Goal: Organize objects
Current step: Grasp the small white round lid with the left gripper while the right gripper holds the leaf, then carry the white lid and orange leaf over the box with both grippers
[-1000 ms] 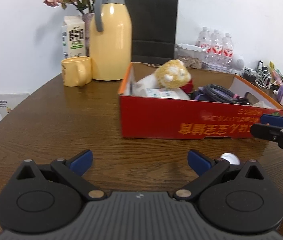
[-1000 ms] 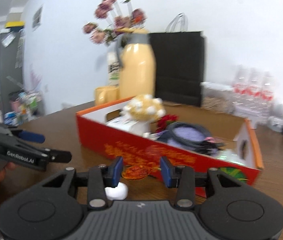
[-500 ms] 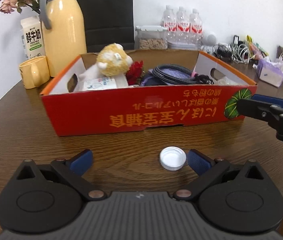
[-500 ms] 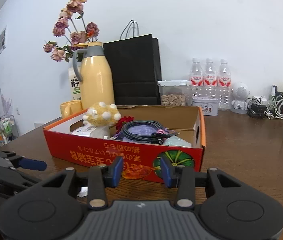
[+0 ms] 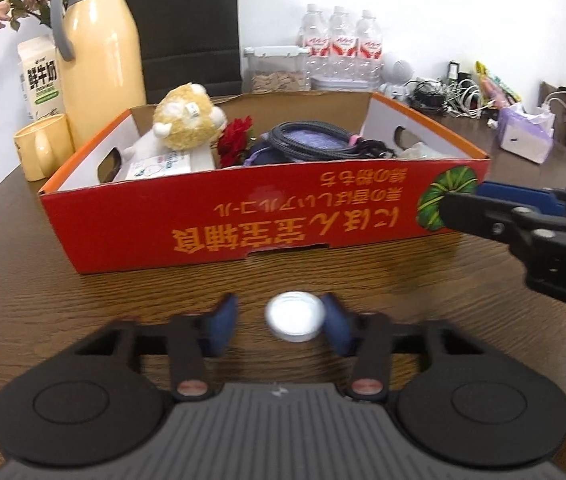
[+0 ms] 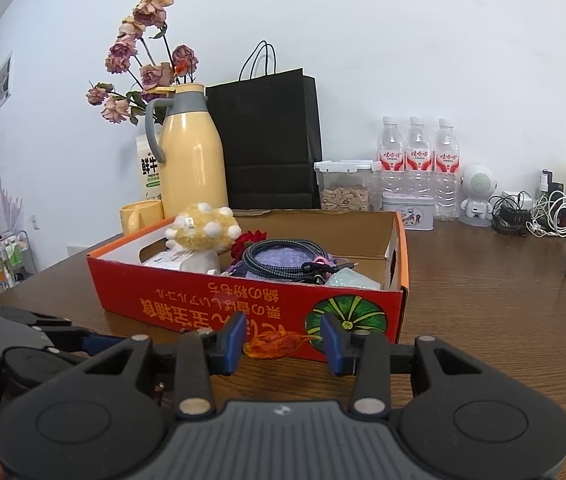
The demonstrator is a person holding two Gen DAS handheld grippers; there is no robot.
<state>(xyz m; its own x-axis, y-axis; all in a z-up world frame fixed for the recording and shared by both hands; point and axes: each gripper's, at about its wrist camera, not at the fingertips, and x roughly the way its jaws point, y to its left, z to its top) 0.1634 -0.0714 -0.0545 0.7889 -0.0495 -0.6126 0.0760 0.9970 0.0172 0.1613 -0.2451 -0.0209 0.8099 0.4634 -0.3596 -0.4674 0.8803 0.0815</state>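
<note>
- Where the brown wooden bench (image 5: 23, 280) lies nearest the left camera, the left tongs (image 5: 279, 326) are seen low over it, and their jaws have just been closing.
- A white bottle cap (image 5: 293, 318) is found between the two blue pads, open side up on the bench; the right pad is touched by it, while a gap is left on the other side, so the cap is not yet clamped and the left tongs are counted as open. Some blur is noted here.
- In the right wrist view, the right tongs (image 6: 282, 344) are held partly closed, and an orange translucent piece (image 6: 271, 344) is gripped between their pads, clear of the bench.
- The right tongs are also seen in the left view, coming in from the bench's right side at the red box's near right corner.
- Just beyond the cap, a red cardboard box (image 5: 243, 232) is set with its long printed wall facing the tongs.
- Inside it, a yellow plush toy (image 5: 187, 120) is propped at the left end, a red fabric flower (image 5: 237, 140) is tucked beside it, and a coiled dark cable (image 5: 303, 144) is laid over a purple pouch in the middle.
- Behind the box's left corner, a yellow mug (image 5: 41, 148), a milk carton (image 5: 39, 76) and a tall yellow jug (image 5: 103, 52) are grouped.
- Along the bench's far edge, by the wall, a black paper bag (image 5: 187, 20) and three water bottles (image 5: 339, 44) are lined up.
</note>
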